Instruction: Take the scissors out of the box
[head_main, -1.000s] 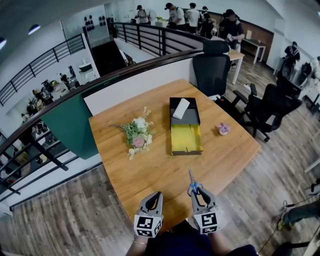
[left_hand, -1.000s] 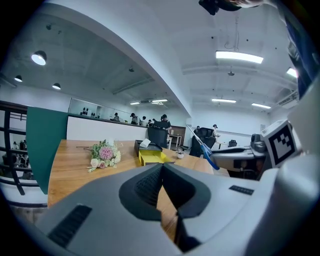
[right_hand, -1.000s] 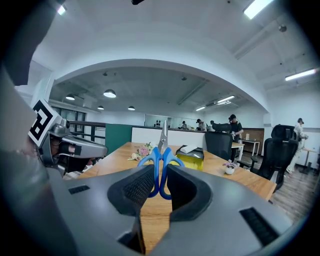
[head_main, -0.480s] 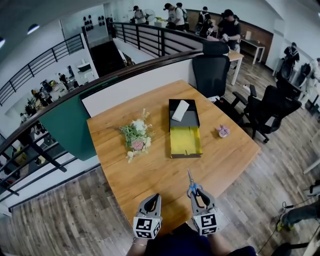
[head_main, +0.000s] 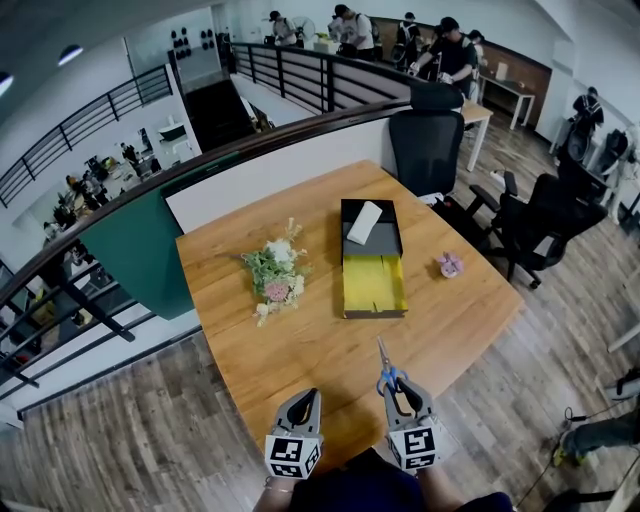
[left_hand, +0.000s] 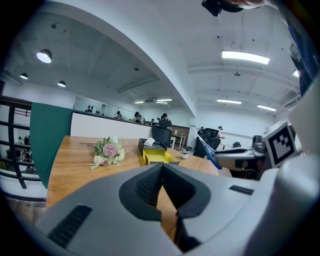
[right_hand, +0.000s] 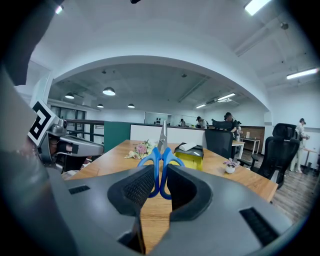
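My right gripper (head_main: 396, 392) is shut on the blue handles of the scissors (head_main: 385, 368), held above the near edge of the wooden table (head_main: 300, 340); in the right gripper view the scissors (right_hand: 161, 157) point up and away, blades closed. The box (head_main: 371, 256), black with a yellow pulled-out tray, lies at the table's middle, well beyond the scissors. A white folded item rests on its black part. My left gripper (head_main: 305, 400) hovers shut and holds nothing, beside the right one at the near edge; its jaws meet in the left gripper view (left_hand: 161, 172).
A bouquet of flowers (head_main: 275, 272) lies left of the box. A small pink item (head_main: 449, 264) sits near the table's right edge. Black office chairs (head_main: 425, 135) stand behind and to the right. A railing and people are in the background.
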